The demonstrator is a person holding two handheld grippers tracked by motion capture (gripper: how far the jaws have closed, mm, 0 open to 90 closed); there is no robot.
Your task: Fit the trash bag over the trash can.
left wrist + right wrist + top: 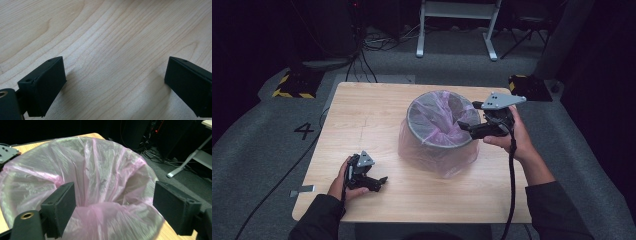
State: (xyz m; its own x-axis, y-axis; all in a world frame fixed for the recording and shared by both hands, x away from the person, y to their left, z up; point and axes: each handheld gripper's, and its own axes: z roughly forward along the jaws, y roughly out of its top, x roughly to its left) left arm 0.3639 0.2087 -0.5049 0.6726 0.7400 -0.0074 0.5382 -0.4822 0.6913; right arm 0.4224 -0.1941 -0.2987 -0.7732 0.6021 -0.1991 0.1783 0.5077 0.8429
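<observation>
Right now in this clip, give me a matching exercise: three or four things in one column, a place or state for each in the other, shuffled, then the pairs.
1 bag
2 bin
3 left gripper
4 right gripper

a open, low over bare table
b pink, see-through
c open at the bin's right rim
d lined, mid-table

Pairs: 1-b, 2-d, 3-a, 4-c
</observation>
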